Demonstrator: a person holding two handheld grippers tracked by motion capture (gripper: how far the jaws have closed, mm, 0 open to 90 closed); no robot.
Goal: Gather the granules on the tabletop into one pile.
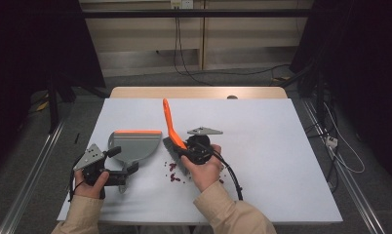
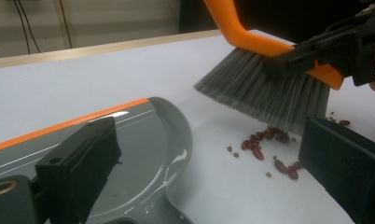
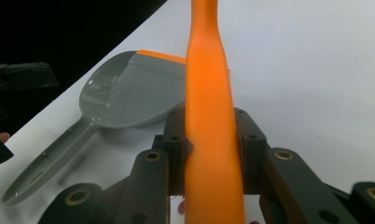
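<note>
A person sits at a pale bench with a two-jaw tool in each hand, sweeping up spilled beans.

The right tool pinches the orange handle of a small brush; in the right gripper view its black jaws press on both sides of the handle, low down, near the head. Gripping there likely gives firm control of the bristles. The handle rises up and away from the tool, while the grey bristles hang below it and touch down on the bench.

The beans, dark red with a few smaller greenish ones, lie in a loose scatter just under and beside the bristles, between the two tools.

A grey dustpan with an orange front lip lies flat on the bench just ahead of the left tool, its handle pointing back toward that tool. In the left gripper view the tool's jaws stand spread, one over the pan and one beside the beans, with nothing pressed between them; the high view places them around the pan's handle. The pan's orange lip faces away from the beans, so it probably needs turning before anything can be swept in.
</note>
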